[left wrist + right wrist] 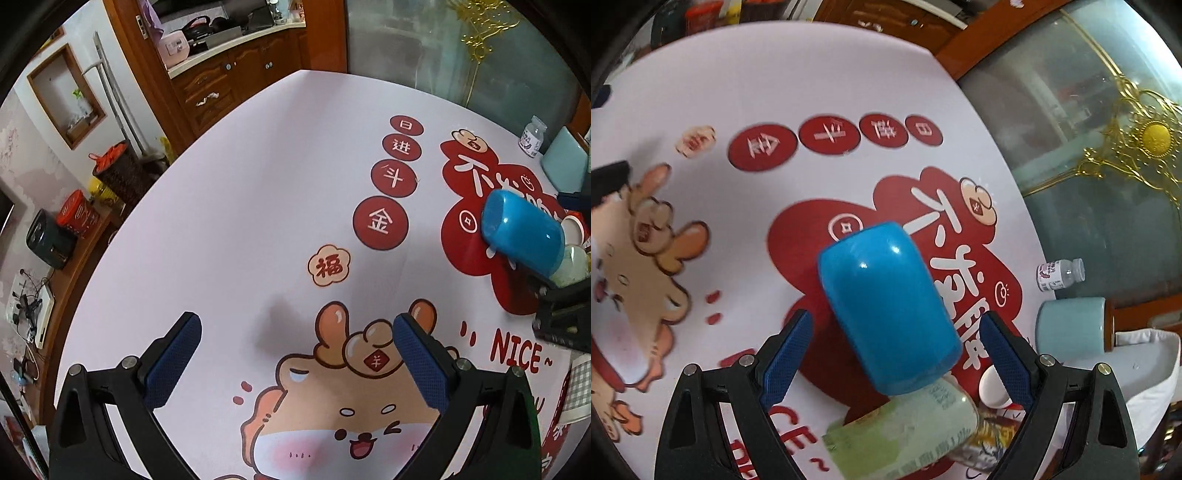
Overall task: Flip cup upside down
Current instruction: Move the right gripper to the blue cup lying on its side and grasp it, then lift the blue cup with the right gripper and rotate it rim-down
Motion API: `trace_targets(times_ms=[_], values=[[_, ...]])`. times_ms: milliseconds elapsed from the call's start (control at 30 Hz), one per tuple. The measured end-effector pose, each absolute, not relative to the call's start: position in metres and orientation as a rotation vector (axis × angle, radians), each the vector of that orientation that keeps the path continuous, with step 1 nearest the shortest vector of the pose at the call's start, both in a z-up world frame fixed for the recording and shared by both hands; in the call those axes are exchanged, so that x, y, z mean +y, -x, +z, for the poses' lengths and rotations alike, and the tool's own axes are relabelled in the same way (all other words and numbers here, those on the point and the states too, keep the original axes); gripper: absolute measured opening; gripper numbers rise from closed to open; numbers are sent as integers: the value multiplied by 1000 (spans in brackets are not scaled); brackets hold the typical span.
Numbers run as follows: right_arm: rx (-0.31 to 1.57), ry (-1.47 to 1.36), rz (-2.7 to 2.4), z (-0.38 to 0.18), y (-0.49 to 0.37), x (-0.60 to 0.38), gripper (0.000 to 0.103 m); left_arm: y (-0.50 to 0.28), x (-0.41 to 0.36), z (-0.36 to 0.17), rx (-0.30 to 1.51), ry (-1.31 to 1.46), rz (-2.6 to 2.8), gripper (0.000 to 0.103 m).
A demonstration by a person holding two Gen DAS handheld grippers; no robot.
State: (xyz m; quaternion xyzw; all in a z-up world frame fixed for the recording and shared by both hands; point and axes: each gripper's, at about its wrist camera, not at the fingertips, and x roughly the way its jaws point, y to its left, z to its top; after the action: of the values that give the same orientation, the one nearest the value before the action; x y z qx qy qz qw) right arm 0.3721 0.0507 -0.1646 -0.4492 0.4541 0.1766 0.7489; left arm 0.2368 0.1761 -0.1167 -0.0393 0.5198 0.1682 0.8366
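A blue cup (886, 306) is tipped on its side over the red print of the tablecloth, its closed base pointing away from the right wrist camera. It rests against a pale green bottle (908, 432). My right gripper (894, 332) is open, its blue pads either side of the cup and not touching it. In the left wrist view the cup (521, 236) is at the far right, with the right gripper's black frame (561, 314) below it. My left gripper (295, 332) is open and empty over the cartoon animal print.
The table wears a white cloth (240, 221) with red circles. A small clear bottle (1060, 275), a light blue mug (1071, 325), a white cloth-like item (1145, 373) and a small white cup (993, 387) stand at the right. Wooden cabinets (221, 81) lie beyond the table.
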Motion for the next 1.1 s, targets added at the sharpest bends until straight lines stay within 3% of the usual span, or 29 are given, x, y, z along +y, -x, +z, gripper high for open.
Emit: trace_targets(times_ms=[100,133,367,600,900,1100], values=[[1033,1023,366,-187,-377,49,70,-235,176,-118,1103,83,358,102],[1032,1041,354,-189,-378,47,68,-235,175,-119,1106,84,357,102],[1088,938,318,-190,-393,41,67,-229,169,-122,1131,101,331,102],[1244,583,278,-156,-409,26,57,-216,166,-112,1119,98,315,102],[1351,536,255,-144,-346,32,56,-180,167,-100,1105,108,272,102],[1317,585,214,-147,-319,37,59,-157,163,-102,1123,102,244,102]])
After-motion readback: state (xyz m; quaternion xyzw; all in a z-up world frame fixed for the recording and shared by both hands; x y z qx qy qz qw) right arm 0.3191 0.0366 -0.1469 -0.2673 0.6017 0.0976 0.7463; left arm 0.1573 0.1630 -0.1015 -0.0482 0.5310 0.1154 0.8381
